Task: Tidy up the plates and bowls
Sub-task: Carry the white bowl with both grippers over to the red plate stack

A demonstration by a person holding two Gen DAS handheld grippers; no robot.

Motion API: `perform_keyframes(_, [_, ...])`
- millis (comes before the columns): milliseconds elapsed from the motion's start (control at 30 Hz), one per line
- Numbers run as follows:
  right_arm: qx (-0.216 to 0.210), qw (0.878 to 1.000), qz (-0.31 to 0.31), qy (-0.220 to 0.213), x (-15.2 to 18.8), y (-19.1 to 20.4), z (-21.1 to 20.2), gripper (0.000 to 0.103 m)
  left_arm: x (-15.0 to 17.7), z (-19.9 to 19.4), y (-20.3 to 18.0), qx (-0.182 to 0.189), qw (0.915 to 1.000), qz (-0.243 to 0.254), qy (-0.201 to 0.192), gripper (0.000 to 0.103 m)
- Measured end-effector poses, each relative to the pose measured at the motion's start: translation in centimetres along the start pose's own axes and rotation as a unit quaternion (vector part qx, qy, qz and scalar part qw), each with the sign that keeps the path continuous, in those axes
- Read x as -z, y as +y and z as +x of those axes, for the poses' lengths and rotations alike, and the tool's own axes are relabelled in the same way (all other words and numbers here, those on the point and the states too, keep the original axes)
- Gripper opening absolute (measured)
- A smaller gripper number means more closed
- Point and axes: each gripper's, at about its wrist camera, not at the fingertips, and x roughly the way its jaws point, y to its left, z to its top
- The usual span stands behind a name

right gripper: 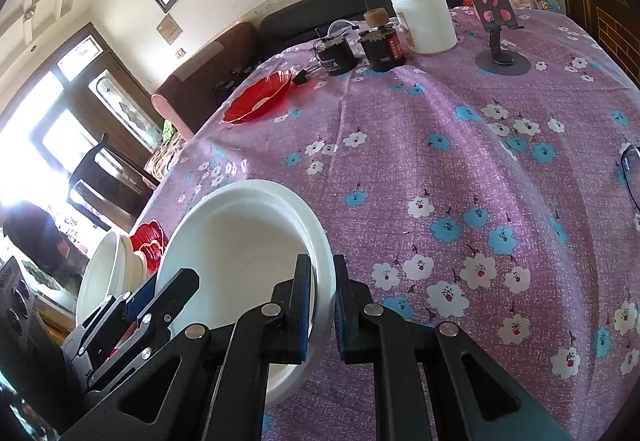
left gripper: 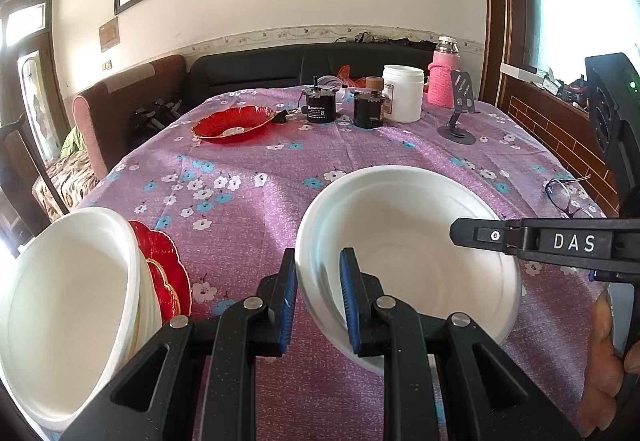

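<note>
1. So, both grippers are on the same white bowl (left gripper: 408,261) right now. My left gripper (left gripper: 318,305) has its blue pads either side of the near-left rim, one outside and one inside the wall. They look pinched on it, though I can't swear the pads are fully seated.
2. My right gripper (right gripper: 322,305) straddles the rim on the opposite side, pads close on both faces of the lip (looks clamped to me too).
3. The bowl seems tilted, its far edge raised off the purple floral tablecloth (left gripper: 260,201), so I'd judge it's mid-carry.
4. Just left of my left gripper is the stack of white bowls (left gripper: 68,321), leaning, with red plates (left gripper: 168,273) tucked right behind it. That's my guess for where this bowl goes.
5. To do it well: keep both grips even so the thin rim doesn't flex, level the bowl out, and come in above the stack, not from the side.
6. Another red plate (left gripper: 234,125) sits well ahead of both grippers, near the jars (a job for later, I reckon).
</note>
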Motion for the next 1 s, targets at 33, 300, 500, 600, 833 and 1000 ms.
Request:
perform_keyframes(33, [0.000, 1.000, 0.000, 0.000, 0.0, 0.0, 0.0, 0.011, 0.0, 0.0, 0.0, 0.000, 1.0000, 0.000, 0.001, 0.020])
perform_keyframes(300, [0.000, 1.000, 0.000, 0.000, 0.0, 0.0, 0.0, 0.011, -0.1, 0.3, 0.0, -0.001, 1.0000, -0.001, 0.005, 0.020])
perform_keyframes(500, [0.000, 1.000, 0.000, 0.000, 0.0, 0.0, 0.0, 0.011, 0.0, 0.3, 0.0, -0.001, 1.0000, -0.002, 0.006, 0.020])
perform_keyframes(600, [0.000, 1.000, 0.000, 0.000, 0.0, 0.0, 0.0, 0.011, 0.0, 0.3, 0.0, 0.000, 1.0000, -0.002, 0.005, 0.020])
perform_keyframes(833, [-0.001, 1.000, 0.001, -0.002, 0.1, 0.1, 0.0, 0.011, -0.1, 0.2, 0.0, 0.001, 1.0000, -0.003, 0.004, 0.020])
perform_keyframes(1000, [-0.012, 1.000, -0.009, -0.027, 0.0, 0.7, -1.1, 0.011, -0.6, -1.2, 0.2, 0.004, 0.9999, -0.005, -0.012, 0.020])
